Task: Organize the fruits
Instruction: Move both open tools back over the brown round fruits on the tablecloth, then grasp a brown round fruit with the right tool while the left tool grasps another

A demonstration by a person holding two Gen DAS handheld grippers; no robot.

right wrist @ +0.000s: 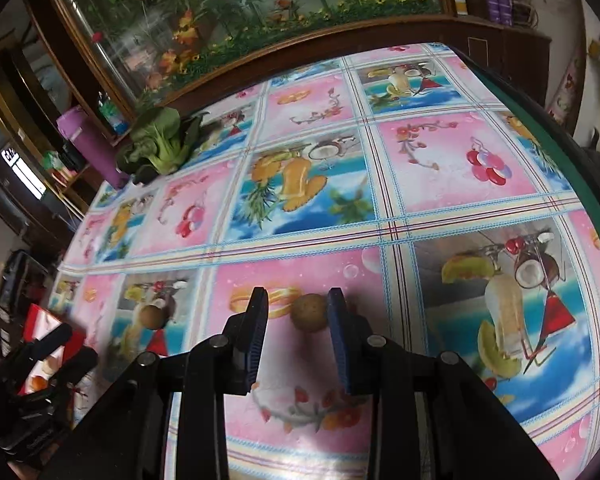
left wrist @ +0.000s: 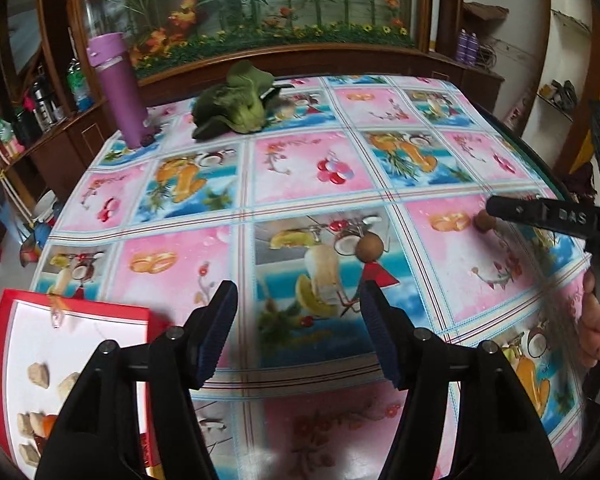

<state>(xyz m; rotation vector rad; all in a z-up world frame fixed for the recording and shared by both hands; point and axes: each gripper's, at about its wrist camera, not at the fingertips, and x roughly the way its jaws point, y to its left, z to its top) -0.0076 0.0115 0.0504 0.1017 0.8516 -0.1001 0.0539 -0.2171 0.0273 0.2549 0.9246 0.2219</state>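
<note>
On the table (left wrist: pixel 312 216), under its fruit-print cloth: we list what lies about.
Left gripper (left wrist: pixel 296 316): fingers apart, nothing between them; we hold it above the cloth.
Right gripper (right wrist: pixel 298 320): fingers narrowly apart around a brown round fruit (right wrist: pixel 309 313); we cannot tell whether the pads touch it.
Second brown fruit (left wrist: pixel 370 247): alone on the cloth ahead of the left gripper, well apart from the first.
Red-rimmed tray (left wrist: pixel 4 344): at the table's near left corner, holding pale and orange pieces.
Leafy greens (left wrist: pixel 236 106): far side, beside a purple bottle (left wrist: pixel 118 88).
Obstructions: we see nothing lying between either fruit and the tray.
</note>
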